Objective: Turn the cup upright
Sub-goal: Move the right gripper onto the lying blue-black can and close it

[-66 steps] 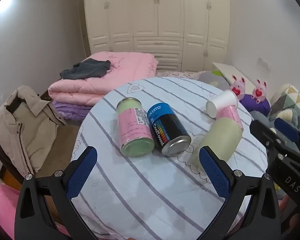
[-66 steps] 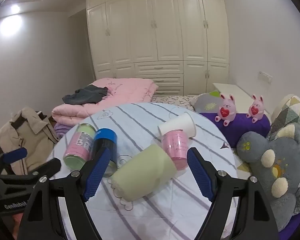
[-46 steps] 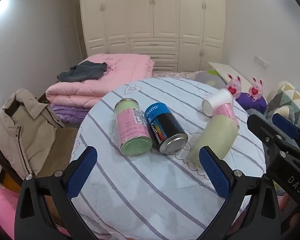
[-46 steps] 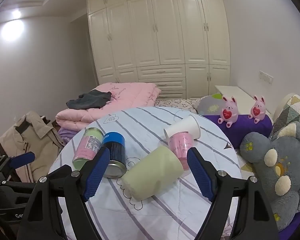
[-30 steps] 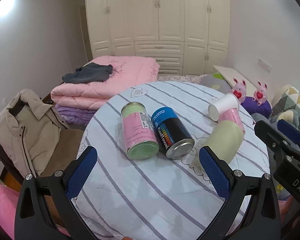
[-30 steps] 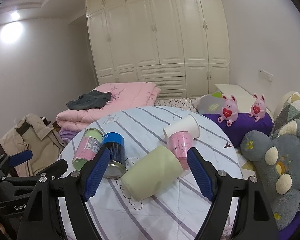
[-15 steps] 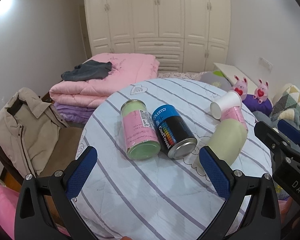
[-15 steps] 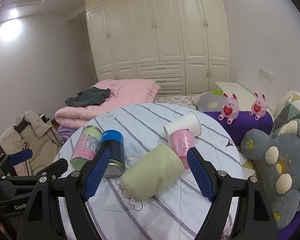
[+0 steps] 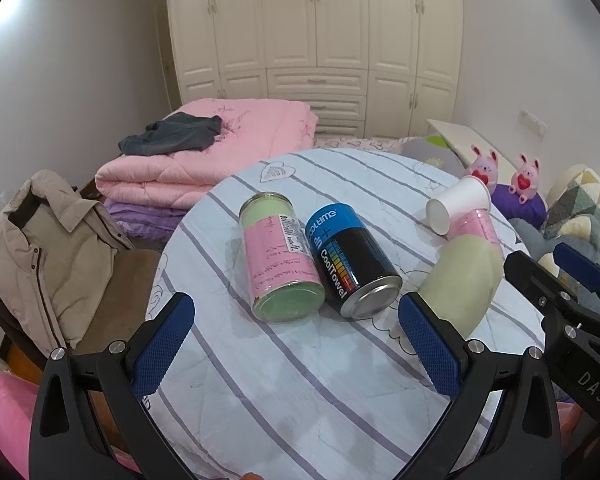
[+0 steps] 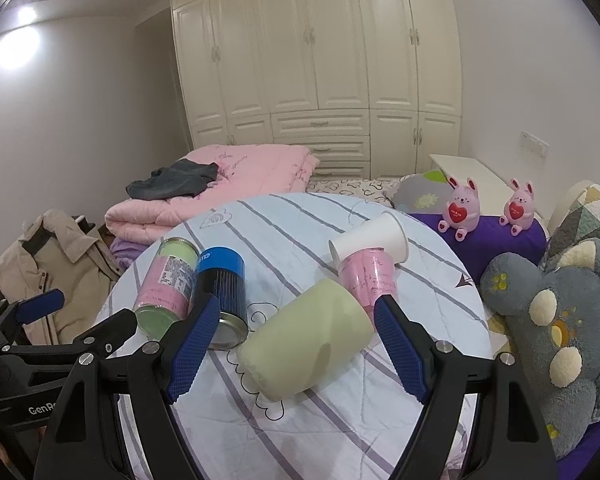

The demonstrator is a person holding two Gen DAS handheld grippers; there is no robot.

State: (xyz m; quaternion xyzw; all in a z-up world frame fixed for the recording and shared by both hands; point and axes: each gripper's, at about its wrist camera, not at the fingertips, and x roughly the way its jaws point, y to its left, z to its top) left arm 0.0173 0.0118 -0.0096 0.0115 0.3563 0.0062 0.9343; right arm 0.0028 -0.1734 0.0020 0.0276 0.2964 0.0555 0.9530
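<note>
Right wrist view has the pale green cup (image 10: 306, 338) lying on its side in the lower middle of the frame, on the round striped tabotop (image 10: 300, 232), sitting between the two blue pads of the right tool (image 10: 298, 346), which is spread wide and not touching it. Just behind the cup, a pink cup (image 10: 368, 276) and a white paper cup (image 10: 370, 240) are tipped over too, bunched together. Left of center there's a blue and black CoolTowel can (image 10: 222, 284) lying right beside a pink-label can (image 10: 166, 284). In the left wrist view, the left tool (image 9: 296, 344) is also wide open with nothing in it, hovering over the near part of the tabletop, and the green cup (image 9: 460, 280) shows up just past its right pad, at the middle right of the frame. Two pink bunny toys (image 10: 486, 206) sit at the right, and a folded pink quilt (image 10: 236, 176) is behind the tabletop.
</note>
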